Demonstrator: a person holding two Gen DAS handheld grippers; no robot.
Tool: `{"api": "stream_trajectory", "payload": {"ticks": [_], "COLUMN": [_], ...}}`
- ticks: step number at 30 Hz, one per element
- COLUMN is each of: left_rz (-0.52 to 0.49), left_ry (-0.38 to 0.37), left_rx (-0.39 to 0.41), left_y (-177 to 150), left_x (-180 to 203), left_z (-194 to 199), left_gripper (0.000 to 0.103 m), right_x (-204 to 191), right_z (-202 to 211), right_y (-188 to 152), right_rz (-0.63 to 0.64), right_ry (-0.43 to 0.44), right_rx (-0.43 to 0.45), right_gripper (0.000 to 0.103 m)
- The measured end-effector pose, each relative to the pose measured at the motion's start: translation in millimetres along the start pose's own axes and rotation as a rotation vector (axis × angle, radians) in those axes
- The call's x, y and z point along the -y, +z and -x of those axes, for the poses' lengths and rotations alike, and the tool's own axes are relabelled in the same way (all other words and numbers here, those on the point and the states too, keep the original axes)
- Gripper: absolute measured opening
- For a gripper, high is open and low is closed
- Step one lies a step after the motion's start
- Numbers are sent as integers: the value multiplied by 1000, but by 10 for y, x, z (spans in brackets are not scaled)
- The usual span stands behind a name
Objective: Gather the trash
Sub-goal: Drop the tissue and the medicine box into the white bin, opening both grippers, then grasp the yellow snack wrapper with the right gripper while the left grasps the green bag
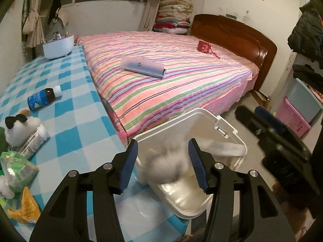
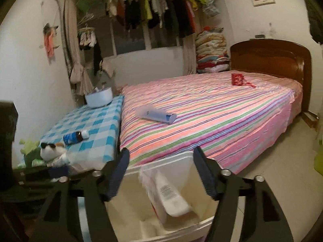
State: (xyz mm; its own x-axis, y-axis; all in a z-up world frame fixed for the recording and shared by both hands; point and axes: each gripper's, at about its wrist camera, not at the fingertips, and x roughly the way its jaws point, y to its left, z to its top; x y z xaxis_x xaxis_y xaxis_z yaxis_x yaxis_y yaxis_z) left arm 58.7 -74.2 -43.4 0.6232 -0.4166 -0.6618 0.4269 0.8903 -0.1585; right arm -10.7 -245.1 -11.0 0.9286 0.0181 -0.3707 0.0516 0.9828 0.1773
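Observation:
A white plastic bin (image 1: 232,139) stands on the floor between the checked table (image 1: 76,121) and the bed. My left gripper (image 1: 163,163) is open above it, and a blurred white fluffy wad (image 1: 165,163) is between the fingers, apart from both pads, over the bin. My right gripper (image 2: 161,173) is open above the same bin (image 2: 177,223); a blurred white bottle with a label (image 2: 171,197) lies inside against a white bag (image 2: 147,183). On the table lie a blue-labelled brown bottle (image 1: 43,98), a clear bottle (image 1: 34,141), green packaging (image 1: 18,171) and a yellow wrapper (image 1: 26,207).
A plush toy with a black bow (image 1: 18,127) and a white bowl (image 1: 58,45) sit on the table. The striped bed (image 1: 171,76) holds a blue-grey case (image 1: 143,66) and a red pouch (image 1: 205,46). Pink and blue crates (image 1: 296,113) stand at the right. The right gripper's body (image 1: 278,141) shows beside the bin.

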Motion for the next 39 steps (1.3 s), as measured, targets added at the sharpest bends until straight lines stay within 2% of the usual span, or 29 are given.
{"api": "stream_trajectory", "payload": {"ticks": [4, 7, 8, 10, 14, 23, 30, 33, 39], "left_rz": [-7, -12, -13, -9, 16, 71, 151, 203, 240], "left_ry": [-13, -2, 0, 15, 45, 84, 175, 190, 261], "left_rx": [-14, -11, -12, 7, 46, 70, 162, 180, 181], "left_y": [-1, 5, 10, 19, 56, 95, 157, 133, 17], "left_x": [25, 42, 47, 38, -37, -363, -855, -1069, -1417], "left_z": [-58, -73, -74, -42, 70, 272, 705, 869, 1098], "left_gripper": [51, 54, 65, 79, 88, 89, 90, 90, 90], "right_x": [79, 117, 123, 108, 72, -75, -263, -380, -838], "right_z": [42, 68, 78, 84, 58, 18, -44, -85, -154], "right_y": [32, 43, 48, 67, 68, 83, 67, 63, -4], "right_rz": [-28, -44, -48, -52, -50, -38, -14, -1, 79], "right_ry": [-8, -9, -9, -5, 6, 41, 83, 120, 235], "right_rx": [28, 43, 49, 59, 57, 53, 38, 25, -10], "right_gripper": [65, 65, 65, 65, 65, 66, 66, 66, 67]}}
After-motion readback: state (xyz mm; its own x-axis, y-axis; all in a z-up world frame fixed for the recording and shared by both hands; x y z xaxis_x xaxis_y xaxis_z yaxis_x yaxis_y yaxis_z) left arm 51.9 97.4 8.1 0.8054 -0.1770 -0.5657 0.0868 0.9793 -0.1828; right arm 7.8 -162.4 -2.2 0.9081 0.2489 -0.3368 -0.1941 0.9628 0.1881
